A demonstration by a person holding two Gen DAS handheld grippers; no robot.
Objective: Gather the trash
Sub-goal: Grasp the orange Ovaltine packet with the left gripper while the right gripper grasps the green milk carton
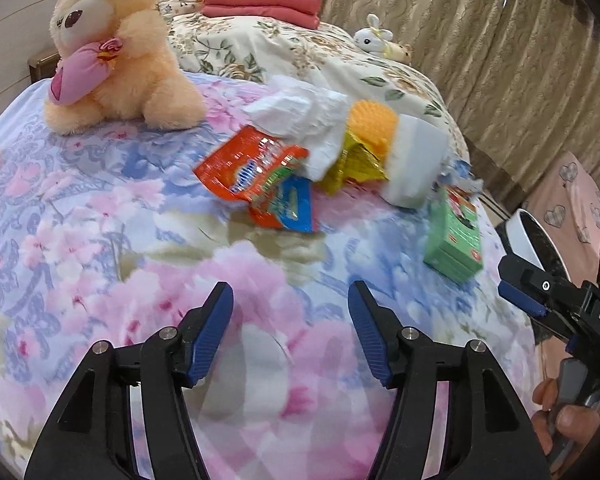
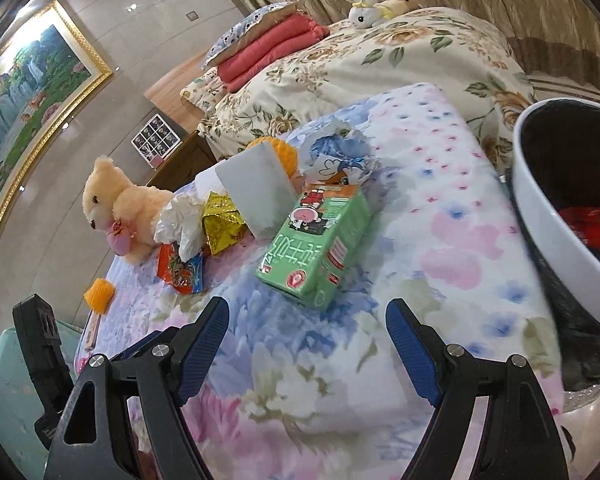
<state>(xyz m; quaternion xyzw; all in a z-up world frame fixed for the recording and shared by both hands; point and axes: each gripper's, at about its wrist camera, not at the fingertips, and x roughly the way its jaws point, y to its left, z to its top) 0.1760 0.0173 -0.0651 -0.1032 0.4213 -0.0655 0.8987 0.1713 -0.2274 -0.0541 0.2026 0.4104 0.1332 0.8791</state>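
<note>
So from your left wrist cam, your left gripper has its jaws spread with nothing between them, just hanging over the flowery bedspread. The trash sits in a loose heap ahead of the fingers, toward the far side of the bed: an orange snack wrapper with a blue-edged packet tucked under it, a crumpled white tissue lying partly on top of it, a yellow foil wrapper, an orange paper cup liner, and a white box tilted against that liner. A green carton lies on its side to the right, a bit apart from the heap. The peach teddy bear sits upright at the back left holding a pink pillow. Your right gripper pokes in from the right edge, with the white bin just behind it.

Over on your right wrist cam, your right gripper is also wide open and empty, and the green carton is right ahead of its fingertips, not touching them. The white box leans up behind it, with the tissue, the yellow foil and the orange wrapper further left. A second orange liner sits by itself near the bed's left edge. The bin, with a black liner bag, stands at the right beside the bed and has something red in it.
</note>
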